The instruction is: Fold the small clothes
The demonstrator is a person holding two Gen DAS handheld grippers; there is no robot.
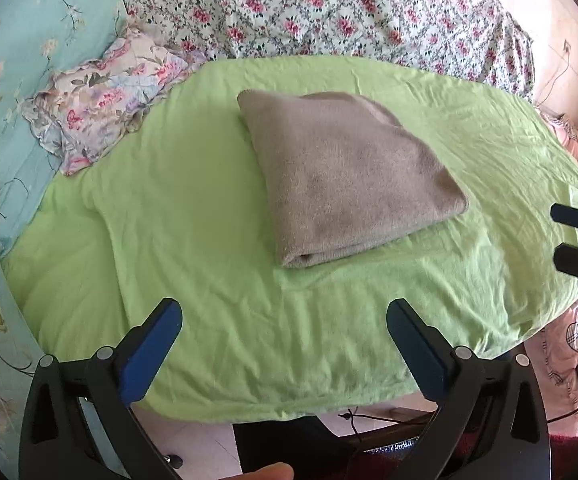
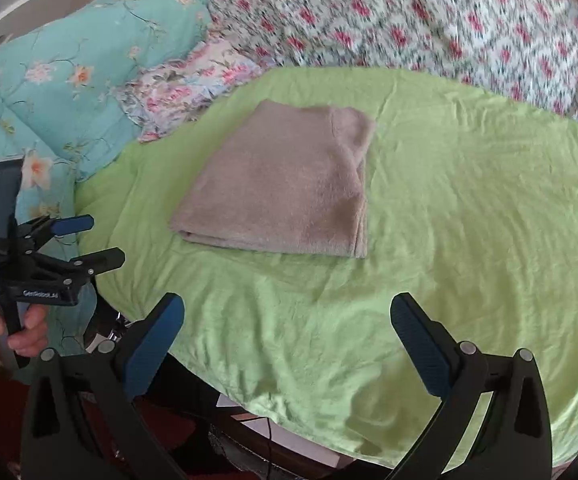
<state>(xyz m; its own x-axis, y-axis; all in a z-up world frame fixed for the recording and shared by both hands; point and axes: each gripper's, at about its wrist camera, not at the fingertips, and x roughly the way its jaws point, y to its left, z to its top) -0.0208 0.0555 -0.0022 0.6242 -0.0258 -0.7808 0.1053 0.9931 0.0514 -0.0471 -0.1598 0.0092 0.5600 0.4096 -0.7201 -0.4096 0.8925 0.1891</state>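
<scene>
The folded grey garment is lying flat on the green sheet, toward 12 o'clock from both grippers and apart from them. The left gripper is hovering at 6 o'clock over the sheet's near edge, fingers spread wide and holding nothing. The right gripper is hovering likewise, also spread and empty. A floral pillow is sitting at 10 o'clock of the garment, with a teal quilt lying beyond it.
</scene>
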